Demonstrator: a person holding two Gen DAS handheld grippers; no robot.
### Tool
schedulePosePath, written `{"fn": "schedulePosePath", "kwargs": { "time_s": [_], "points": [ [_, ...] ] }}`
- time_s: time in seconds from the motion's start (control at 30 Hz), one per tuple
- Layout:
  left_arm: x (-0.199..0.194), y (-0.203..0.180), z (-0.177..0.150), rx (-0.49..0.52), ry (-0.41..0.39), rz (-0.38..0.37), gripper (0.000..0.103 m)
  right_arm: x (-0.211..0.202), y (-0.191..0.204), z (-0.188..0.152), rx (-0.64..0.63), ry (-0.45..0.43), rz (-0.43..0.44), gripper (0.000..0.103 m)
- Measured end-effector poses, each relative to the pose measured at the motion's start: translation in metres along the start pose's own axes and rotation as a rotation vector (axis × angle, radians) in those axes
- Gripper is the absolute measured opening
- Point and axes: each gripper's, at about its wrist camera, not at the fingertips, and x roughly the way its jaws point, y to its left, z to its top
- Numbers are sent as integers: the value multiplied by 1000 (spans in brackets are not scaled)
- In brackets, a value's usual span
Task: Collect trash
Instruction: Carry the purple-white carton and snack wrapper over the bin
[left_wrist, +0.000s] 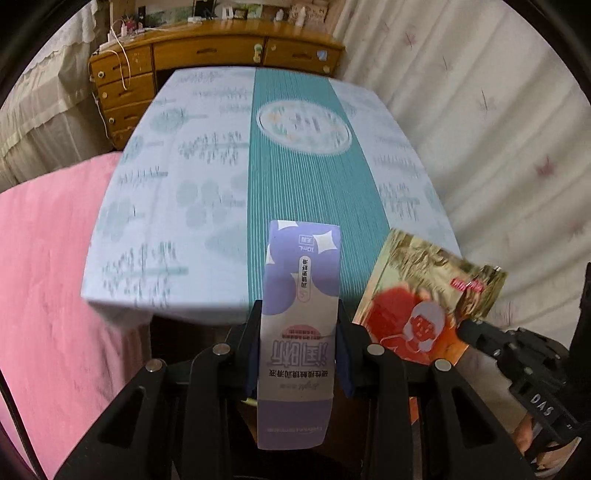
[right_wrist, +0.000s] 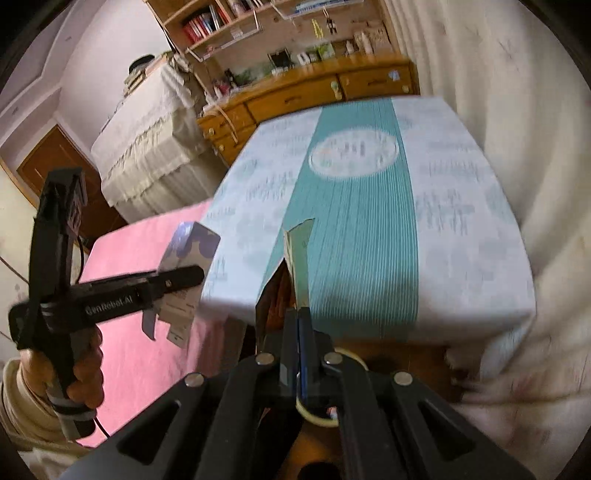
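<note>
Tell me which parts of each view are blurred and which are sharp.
Left wrist view: tablecloth print smeared by motion, purple box in the left claw sharp. Right wrist view: tablecloth and curtain smeared, right claw sharp.

I see a wooden dresser (left_wrist: 207, 55) beyond the teal-striped surface (left_wrist: 303, 155), pale curtains (left_wrist: 480, 110) right, pink bedding (left_wrist: 48, 277) left.
</note>
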Motion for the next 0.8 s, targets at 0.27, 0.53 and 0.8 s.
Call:
{"fn": "schedulePosePath", "kwargs": {
  "time_s": [0.27,0.53,0.8],
  "points": [
    [21,8,-45,13,76,-17,32,33,5,-63,85,114,5,0],
    [100,42,-103,72,164,-9,32,117,-4,-107,151,170,-76,0],
    [218,75,-146,72,239,12,32,235,-48,-164,261,222,-117,0]
  ]
}}
